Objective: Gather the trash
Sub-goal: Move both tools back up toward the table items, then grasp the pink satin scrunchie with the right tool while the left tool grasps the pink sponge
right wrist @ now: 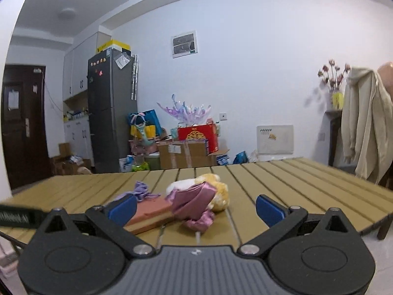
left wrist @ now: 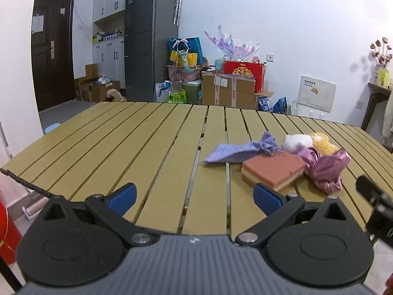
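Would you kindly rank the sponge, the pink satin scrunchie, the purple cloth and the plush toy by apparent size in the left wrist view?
1. Purple cloth and sponge: similar, though the sponge is nearer.
2. Pink satin scrunchie.
3. Plush toy, partly hidden.

Both wrist cameras sit low at the slatted table's (left wrist: 152,147) near edge, facing the far wall; the right one views the shared pile (right wrist: 194,199) (sponge, cloths, plush) closer.

You see a tan slatted table (left wrist: 147,142), a pink-and-yellow sponge (left wrist: 272,169), lilac cloth (left wrist: 240,151), shiny mauve fabric (left wrist: 324,167).
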